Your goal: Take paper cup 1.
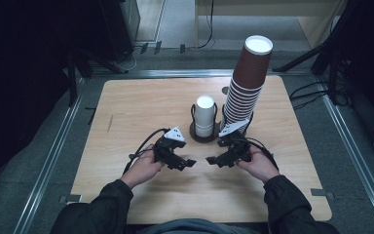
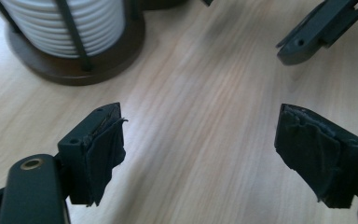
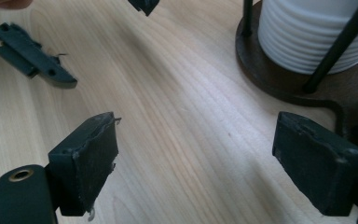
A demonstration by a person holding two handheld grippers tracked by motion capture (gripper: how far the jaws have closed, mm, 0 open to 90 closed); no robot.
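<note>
No text, label, brand or number could be read anywhere. The cups and the worktop bore no legible marking.

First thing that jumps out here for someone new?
The tall leaning stack of brown cups at the table's far right, towering over the short white cup stack in its dark holder beside it. Nearer the person, the left tool and right tool face each other, both open and empty.

High view looks down from above on the table; both gripper views skim it closely, sharing the white cups.
</note>
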